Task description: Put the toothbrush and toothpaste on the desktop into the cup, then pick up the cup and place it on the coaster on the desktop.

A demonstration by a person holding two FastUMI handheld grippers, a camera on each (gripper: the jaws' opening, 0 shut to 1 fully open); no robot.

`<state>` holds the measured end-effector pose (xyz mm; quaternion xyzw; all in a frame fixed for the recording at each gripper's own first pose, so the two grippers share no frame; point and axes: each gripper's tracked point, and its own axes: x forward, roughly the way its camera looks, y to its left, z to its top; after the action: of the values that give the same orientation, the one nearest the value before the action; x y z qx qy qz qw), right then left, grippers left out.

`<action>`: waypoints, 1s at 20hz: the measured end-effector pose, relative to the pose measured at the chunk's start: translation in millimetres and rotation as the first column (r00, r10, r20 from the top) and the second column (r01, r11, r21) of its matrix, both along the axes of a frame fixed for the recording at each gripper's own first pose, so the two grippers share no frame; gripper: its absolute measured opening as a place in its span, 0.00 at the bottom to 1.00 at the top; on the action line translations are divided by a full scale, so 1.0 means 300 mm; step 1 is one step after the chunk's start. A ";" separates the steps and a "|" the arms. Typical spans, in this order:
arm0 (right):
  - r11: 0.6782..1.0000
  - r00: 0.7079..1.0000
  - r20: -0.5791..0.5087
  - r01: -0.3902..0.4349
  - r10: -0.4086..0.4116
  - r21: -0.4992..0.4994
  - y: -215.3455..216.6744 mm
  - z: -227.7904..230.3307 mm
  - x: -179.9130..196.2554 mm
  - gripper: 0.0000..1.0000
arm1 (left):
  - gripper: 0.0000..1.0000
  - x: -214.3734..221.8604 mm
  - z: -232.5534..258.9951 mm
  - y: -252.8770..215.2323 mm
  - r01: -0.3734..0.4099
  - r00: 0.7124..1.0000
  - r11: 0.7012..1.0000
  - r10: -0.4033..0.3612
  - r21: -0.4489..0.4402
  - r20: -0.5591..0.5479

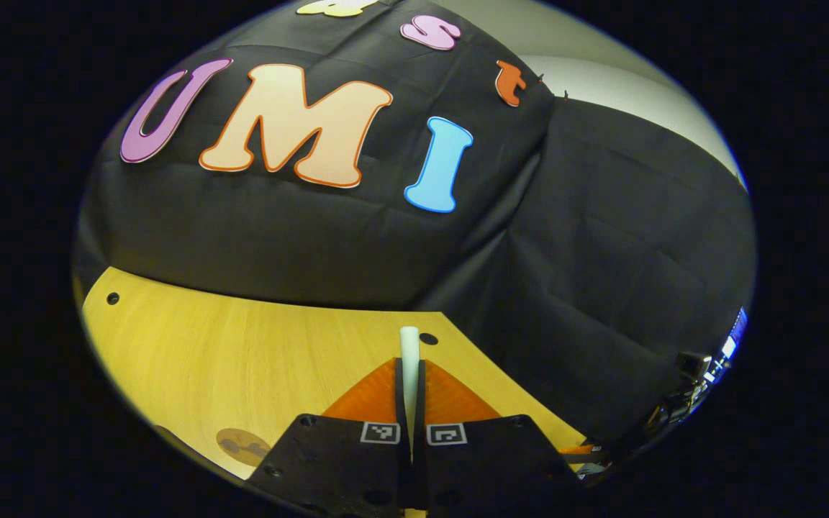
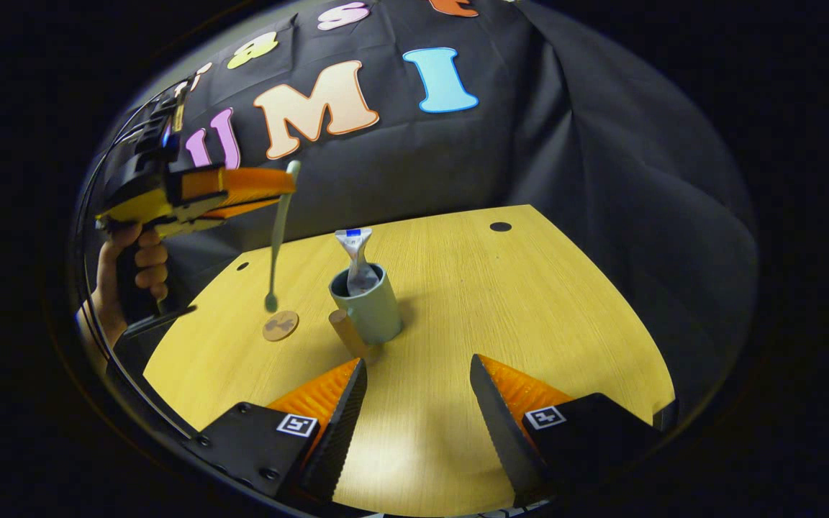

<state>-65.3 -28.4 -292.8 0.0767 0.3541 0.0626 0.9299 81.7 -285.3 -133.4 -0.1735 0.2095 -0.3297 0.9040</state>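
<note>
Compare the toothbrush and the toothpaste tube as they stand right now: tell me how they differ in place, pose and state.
The toothpaste tube already stands in the cup on the desktop; the toothbrush hangs in the air above it, to the left of the cup. The toothbrush is clamped near its top end by the left gripper; the toothpaste tube is held by no gripper. The toothbrush is long and thin, the toothpaste tube shorter and wider. Both are roughly upright.

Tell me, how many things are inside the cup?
1: a crumpled silver toothpaste tube stands in the grey-green cup. The pale toothbrush hangs outside, in the left gripper. Anything deeper could be hidden.
</note>
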 end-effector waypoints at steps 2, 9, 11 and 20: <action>1.000 1.000 -0.009 -0.013 0.013 0.003 -0.001 -0.004 -0.013 0.89 | 0.00 0.029 0.008 -0.039 -0.004 1.000 0.999 0.004 -0.039 0.014; 0.998 0.997 -0.050 -0.062 0.062 0.007 0.013 -0.053 -0.060 0.89 | 0.00 0.152 -0.018 -0.072 -0.093 0.994 0.991 0.098 -0.093 0.055; 0.998 0.996 -0.068 -0.061 0.062 0.014 0.013 -0.072 -0.070 0.89 | 0.00 0.159 -0.052 -0.078 -0.101 0.993 0.991 0.106 -0.090 0.047; 0.999 0.996 -0.078 -0.045 0.048 0.030 -0.006 -0.093 -0.069 0.89 | 0.00 0.127 -0.141 -0.113 -0.107 0.992 0.993 0.109 -0.041 0.070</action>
<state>-85.9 -30.1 -320.7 0.0840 0.3912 0.0862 0.9124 119.7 -319.2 -175.6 -0.1894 0.1608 -0.2902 0.9242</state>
